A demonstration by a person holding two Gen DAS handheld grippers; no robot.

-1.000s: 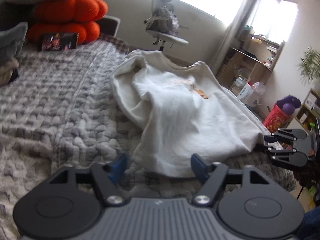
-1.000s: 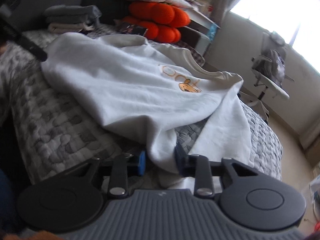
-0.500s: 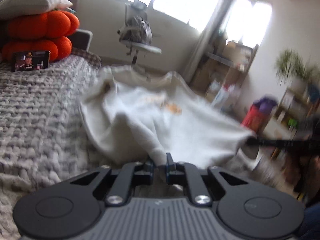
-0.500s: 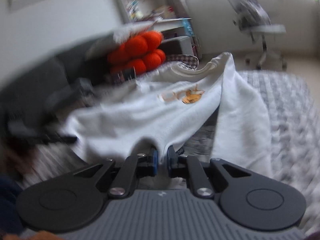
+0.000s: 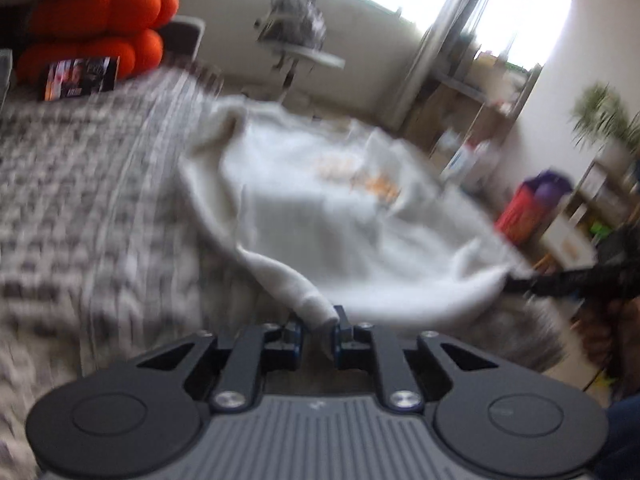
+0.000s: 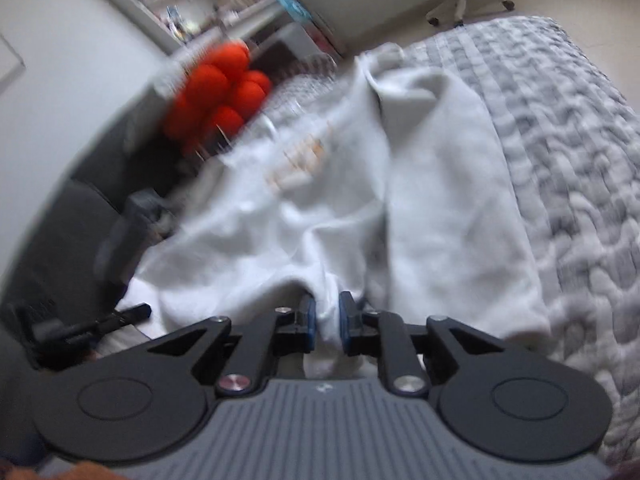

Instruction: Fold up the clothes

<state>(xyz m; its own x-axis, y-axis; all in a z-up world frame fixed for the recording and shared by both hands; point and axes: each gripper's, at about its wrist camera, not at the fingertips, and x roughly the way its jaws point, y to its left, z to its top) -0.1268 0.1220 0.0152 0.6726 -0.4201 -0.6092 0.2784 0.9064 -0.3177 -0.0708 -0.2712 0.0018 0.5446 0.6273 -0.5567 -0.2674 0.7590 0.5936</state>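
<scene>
The white sweatshirt point(image 5: 320, 216) is lying spread on the grey knitted bed cover point(image 6: 568, 128) ahead of both tongs, its near hem bunching up between them. The left tongs point(image 5: 317, 330) have just been opening slightly yet are pinching a rolled hem corner, while the right tongs point(image 6: 328, 322), also easing open a little, are clamping the other corner. Such loosening could be letting the bunched fabric slip out, spoiling the fold.
</scene>
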